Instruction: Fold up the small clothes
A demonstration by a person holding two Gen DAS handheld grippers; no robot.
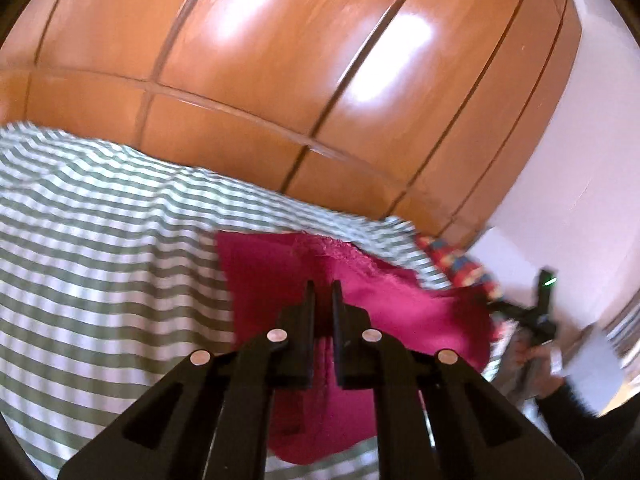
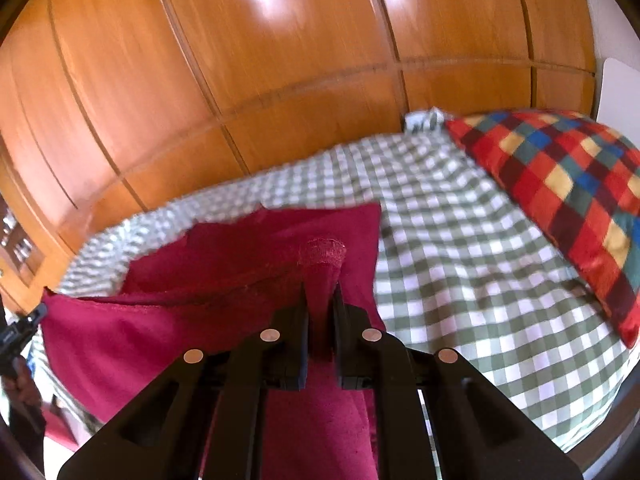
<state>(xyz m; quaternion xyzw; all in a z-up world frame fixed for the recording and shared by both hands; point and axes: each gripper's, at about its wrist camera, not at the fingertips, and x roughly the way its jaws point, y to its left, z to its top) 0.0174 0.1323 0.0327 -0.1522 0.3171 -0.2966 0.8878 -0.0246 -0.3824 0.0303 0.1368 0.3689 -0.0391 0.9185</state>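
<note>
A small magenta garment [image 1: 276,272] lies partly lifted off a bed with a green-and-white checked cover [image 1: 100,220]. My left gripper [image 1: 323,286] is shut on one edge of it, and the fabric hangs down between and below the fingers. In the right wrist view the same garment [image 2: 240,248] stretches off to the left, sagging between the two grips. My right gripper [image 2: 320,288] is shut on a bunched hem that sticks up past the fingertips. The right gripper [image 1: 540,312], held in a hand, shows at the right edge of the left wrist view.
A multicoloured checked pillow [image 2: 560,184] lies on the cover [image 2: 460,240] to the right of the garment. Glossy wooden wardrobe doors [image 2: 240,80] stand close behind the bed. A white wall [image 1: 592,120] is at the right.
</note>
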